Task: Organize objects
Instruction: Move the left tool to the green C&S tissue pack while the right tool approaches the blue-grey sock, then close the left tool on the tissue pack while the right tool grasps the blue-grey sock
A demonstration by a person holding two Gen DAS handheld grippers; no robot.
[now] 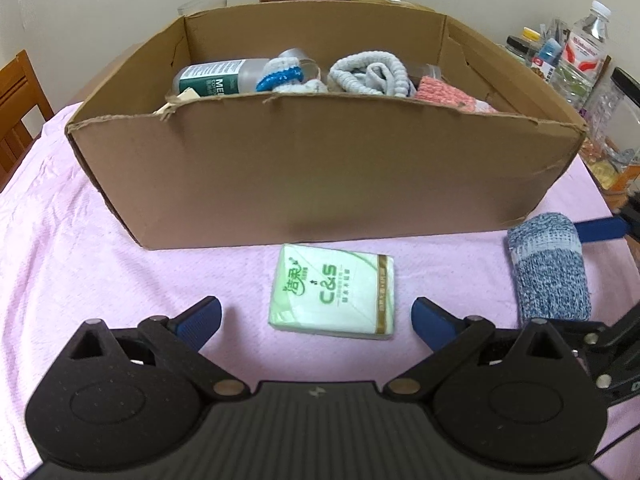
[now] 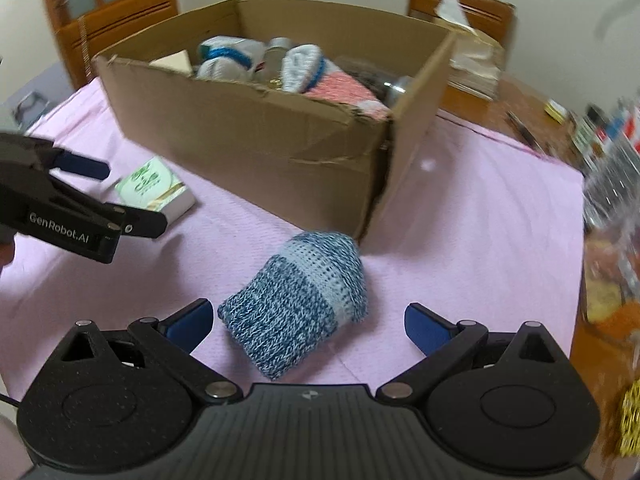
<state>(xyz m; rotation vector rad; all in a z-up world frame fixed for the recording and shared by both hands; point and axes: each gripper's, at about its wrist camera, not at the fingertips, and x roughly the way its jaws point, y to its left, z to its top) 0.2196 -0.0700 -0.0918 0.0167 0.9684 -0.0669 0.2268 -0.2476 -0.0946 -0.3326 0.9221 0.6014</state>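
Blue knit sock (image 2: 298, 304) lies on the pink cloth (image 2: 460, 240), near the cardboard box (image 2: 256, 136) corner; right gripper (image 2: 308, 322) just before it, fingers wide, empty. Tissue pack (image 1: 334, 292) lies left of the sock, near the box's near wall; left gripper (image 1: 316, 316) faces it, fingers wide. Box holds socks and a bottle (image 1: 212, 76).

Lower centre: pink cloth (image 1: 100, 260) bare around tissue pack (image 1: 334, 292).
Upper frame: cardboard box (image 1: 320, 176) blocks passage.
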